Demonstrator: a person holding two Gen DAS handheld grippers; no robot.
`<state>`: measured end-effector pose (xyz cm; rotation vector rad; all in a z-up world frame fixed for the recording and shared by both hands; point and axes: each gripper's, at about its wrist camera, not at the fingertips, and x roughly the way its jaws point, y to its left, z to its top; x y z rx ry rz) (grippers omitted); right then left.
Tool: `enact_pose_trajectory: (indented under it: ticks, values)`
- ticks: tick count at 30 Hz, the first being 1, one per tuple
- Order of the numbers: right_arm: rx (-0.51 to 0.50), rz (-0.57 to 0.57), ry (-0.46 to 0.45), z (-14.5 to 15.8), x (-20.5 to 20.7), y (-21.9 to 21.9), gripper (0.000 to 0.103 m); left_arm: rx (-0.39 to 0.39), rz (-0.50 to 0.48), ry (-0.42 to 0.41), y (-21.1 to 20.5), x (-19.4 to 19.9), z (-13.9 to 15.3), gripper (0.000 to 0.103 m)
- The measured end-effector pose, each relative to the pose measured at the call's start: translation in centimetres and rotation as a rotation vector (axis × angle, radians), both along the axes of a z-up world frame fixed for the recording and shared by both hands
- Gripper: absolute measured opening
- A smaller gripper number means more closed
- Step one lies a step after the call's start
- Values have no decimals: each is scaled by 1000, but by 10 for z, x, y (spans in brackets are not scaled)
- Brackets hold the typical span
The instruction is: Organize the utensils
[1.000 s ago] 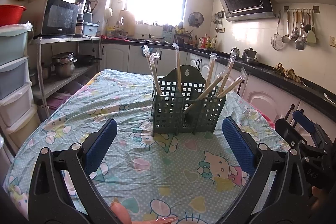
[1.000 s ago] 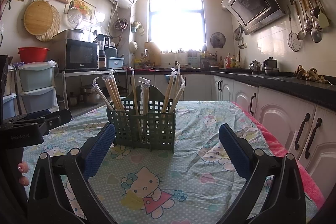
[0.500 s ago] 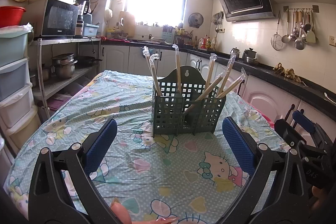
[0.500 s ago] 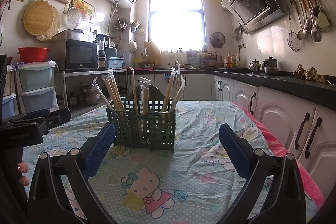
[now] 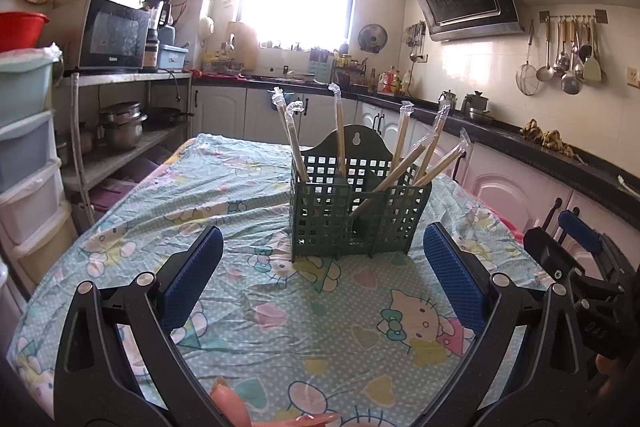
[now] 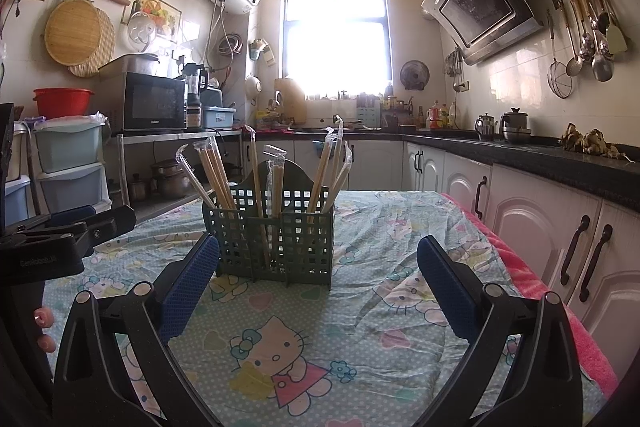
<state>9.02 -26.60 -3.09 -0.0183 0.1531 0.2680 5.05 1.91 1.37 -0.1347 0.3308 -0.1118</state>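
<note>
Chopsticks [image 5: 404,171] fill caddy [image 5: 356,223] beyond empty spread claws

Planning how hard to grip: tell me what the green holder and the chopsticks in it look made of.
Green holder: looks like moulded plastic, matte dark green, with a square lattice and a hanging hole. Chopsticks: pale tan sticks, probably bamboo or wood, each in a clear glossy sleeve crimped at the top; plastic film, it seems.
</note>
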Motion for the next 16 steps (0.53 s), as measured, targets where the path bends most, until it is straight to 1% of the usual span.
enact_pose_trajectory:
  ticks: [3, 6, 8, 9, 11, 12, 13, 14, 16]
  values:
    - [-2, -17, 14, 0, 2, -2, 97, 6, 32, 17, 2, 3, -1, 93]
    - [10, -57, 69, 0, 14, -8, 97, 0, 51, 47, 9, 10, -2, 93]
    - [15, -101, 118, 1, 30, -18, 97, -13, 74, 101, 22, 21, -3, 93]
    - [23, -111, 144, 1, 38, -24, 97, -3, 97, 131, 28, 29, -4, 93]
    - [7, -177, 253, 0, 73, -40, 97, 4, 130, 207, 49, 50, -7, 93]
    - [-13, -223, 320, -2, 94, -49, 97, 19, 165, 292, 68, 73, -12, 93]
    - [-33, -261, 404, -9, 120, -59, 97, 14, 187, 343, 81, 89, -16, 93]
    - [-43, -281, 463, -15, 139, -68, 97, 7, 212, 381, 98, 108, -24, 93]
    - [-68, -339, 585, -33, 184, -88, 97, 28, 278, 446, 121, 139, -39, 93]
